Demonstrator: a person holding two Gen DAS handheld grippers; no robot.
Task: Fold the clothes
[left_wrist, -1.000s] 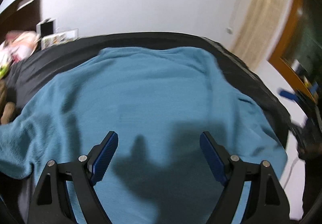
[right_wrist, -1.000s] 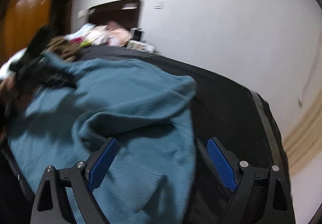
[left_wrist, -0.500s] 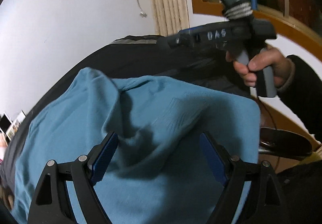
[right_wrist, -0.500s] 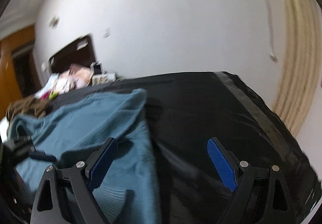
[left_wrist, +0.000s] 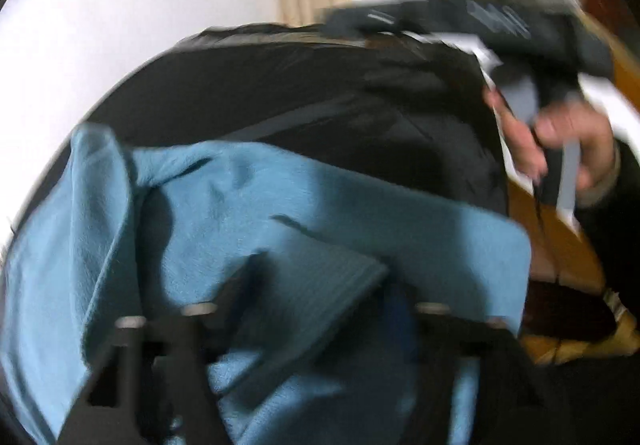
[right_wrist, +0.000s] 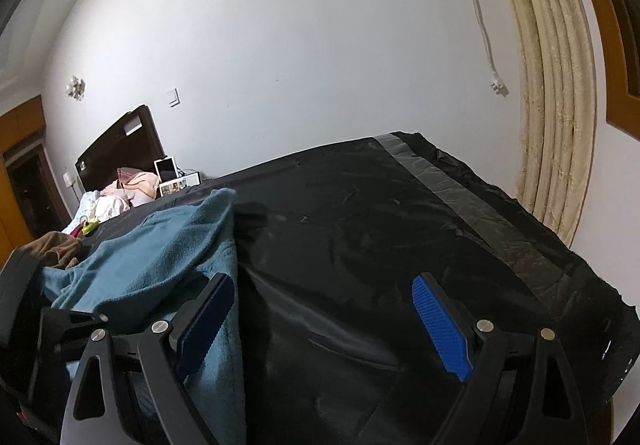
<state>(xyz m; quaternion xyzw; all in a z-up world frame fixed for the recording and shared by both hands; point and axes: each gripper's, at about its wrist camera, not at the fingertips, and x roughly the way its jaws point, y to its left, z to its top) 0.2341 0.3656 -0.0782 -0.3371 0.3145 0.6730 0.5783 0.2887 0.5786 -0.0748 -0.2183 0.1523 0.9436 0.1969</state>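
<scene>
Left wrist view is pretty smeared with motion blur. The left gripper sits low over a teal sweater, fuzzy fleece-like knit, with a ribbed hem or cuff panel lying between the fingers. Can't tell if the fingers are spread or pinching that panel, too blurry. The sweater is bunched on a shiny black sheet, one corner peaked up at the far left. On the right, a hand grips the other tool's handle.

Right wrist view is sharp. The right gripper is spread wide, nothing between its blue ribbed pads, hovering over bare black sheet with a grey tape strip running along it. The sweater lies left of it, long axis running away toward the dark headboard, its edge touching the left finger. Beyond it there's a pile of clothes; a cream curtain hangs on the right.
</scene>
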